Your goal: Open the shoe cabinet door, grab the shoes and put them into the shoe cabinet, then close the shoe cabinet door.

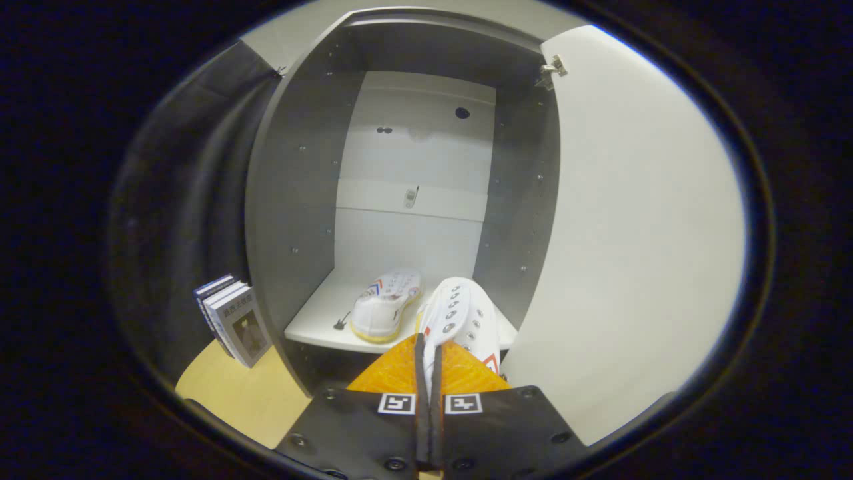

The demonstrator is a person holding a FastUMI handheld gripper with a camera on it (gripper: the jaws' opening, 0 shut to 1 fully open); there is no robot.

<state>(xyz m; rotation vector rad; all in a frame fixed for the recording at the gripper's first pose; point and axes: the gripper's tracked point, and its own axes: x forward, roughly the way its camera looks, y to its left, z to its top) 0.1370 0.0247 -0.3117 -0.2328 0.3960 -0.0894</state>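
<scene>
- Fingers of the gripper (430,363) pinch the rim of a white shoe (460,317), jaws nearly pressed together on the thin canvas, presumably so it hangs steady.
- Held shoe sits at twelve o'clock from the fingertips, at the shelf (313,323) edge.
- Second shoe (386,307) already rests inside at eleven o'clock.
- Cabinet door (633,227) stands swung wide at three o'clock, leaving entry free.
- Books (233,320) lean outside at nine o'clock.

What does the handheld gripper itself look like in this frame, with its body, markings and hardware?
The gripper has two flat black body plates meeting at a narrow central seam. Each plate carries a small square black-and-white fiducial marker near the seam, and round dark screw heads dot the plates. The fingers taper forward into wedge shapes.
</scene>
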